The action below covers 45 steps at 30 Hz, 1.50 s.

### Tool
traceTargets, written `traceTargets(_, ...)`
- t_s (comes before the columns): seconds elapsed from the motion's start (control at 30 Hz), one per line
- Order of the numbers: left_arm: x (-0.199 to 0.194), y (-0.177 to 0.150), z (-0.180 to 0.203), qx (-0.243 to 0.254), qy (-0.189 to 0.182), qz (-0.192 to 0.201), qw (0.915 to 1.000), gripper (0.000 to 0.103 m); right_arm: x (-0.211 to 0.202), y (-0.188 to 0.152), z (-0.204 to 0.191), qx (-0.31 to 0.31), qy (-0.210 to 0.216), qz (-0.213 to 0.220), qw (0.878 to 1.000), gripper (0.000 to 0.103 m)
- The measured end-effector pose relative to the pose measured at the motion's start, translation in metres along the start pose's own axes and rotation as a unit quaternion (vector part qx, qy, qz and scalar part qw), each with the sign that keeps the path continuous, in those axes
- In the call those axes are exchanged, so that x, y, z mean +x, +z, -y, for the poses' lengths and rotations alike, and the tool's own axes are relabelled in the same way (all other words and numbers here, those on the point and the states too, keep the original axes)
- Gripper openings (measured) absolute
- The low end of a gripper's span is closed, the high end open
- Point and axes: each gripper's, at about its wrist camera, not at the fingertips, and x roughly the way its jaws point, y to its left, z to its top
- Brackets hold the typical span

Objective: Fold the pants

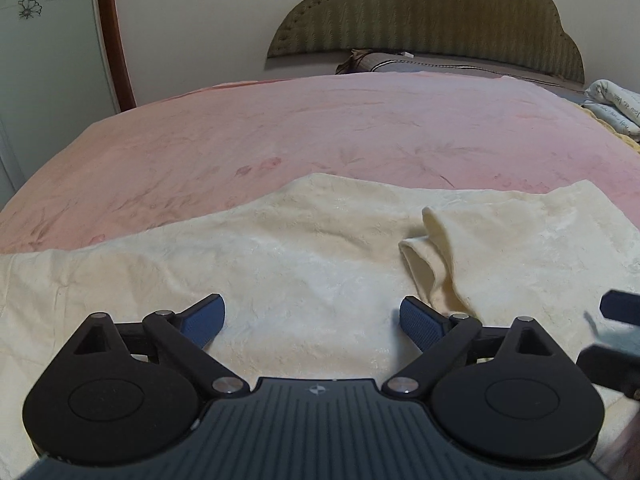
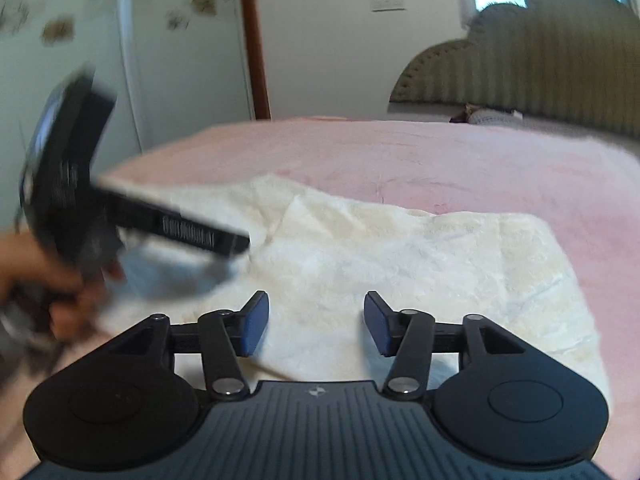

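I see the cream pants (image 1: pixel 280 264) spread flat across the lower half of the frame on the pink bed (image 1: pixel 320 128), with one fold of cloth turned up right of centre. My left gripper (image 1: pixel 312 320) hangs just above the fabric, its jaws spread wide with nothing between them. In the right wrist view the pants (image 2: pixel 400 256) fill the middle, and my right gripper (image 2: pixel 316 322) has its jaws parted too, holding nothing. The left gripper (image 2: pixel 132 216) shows blurred at the left edge. A padded headboard (image 1: pixel 432 16) stands at upper right.
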Motion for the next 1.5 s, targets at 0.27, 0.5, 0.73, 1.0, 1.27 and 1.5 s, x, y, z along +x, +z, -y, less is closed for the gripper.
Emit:
traceTargets(0.27, 0.001, -0.005, 0.004, 0.007, 0.003, 0.000, 1.0000, 0.102, 0.021, -0.008, -0.008, -0.023, -0.080, -0.034, 0.996, 0.101)
traceTargets(0.5, 0.001, -0.009, 0.009, 0.018, 0.011, 0.009, 0.9997, 0.103, 0.025, -0.005, 0.001, -0.005, -0.087, -0.038, 0.995, 0.103)
traceTargets(0.73, 0.001, -0.011, 0.007, 0.010, 0.007, 0.012, 0.9999, 0.103, 0.026, -0.005, 0.000, 0.002, -0.084, -0.038, 0.996, 0.103)
traceTargets(1.0, -0.001, -0.017, 0.004, -0.006, 0.001, 0.016, 0.9998, 0.103, 0.028, -0.004, 0.002, 0.009, -0.083, -0.039, 0.996, 0.103)
traceTargets(1.27, -0.020, -0.031, -0.002, -0.005, -0.027, 0.020, 0.9994, 0.103, 0.029, -0.004, 0.000, 0.009, -0.090, -0.040, 0.995, 0.103)
traceTargets(1.5, -0.061, -0.057, -0.021, 0.009, -0.043, 0.020, 0.9988, 0.102, 0.029, -0.003, 0.002, 0.014, -0.087, -0.041, 0.995, 0.103)
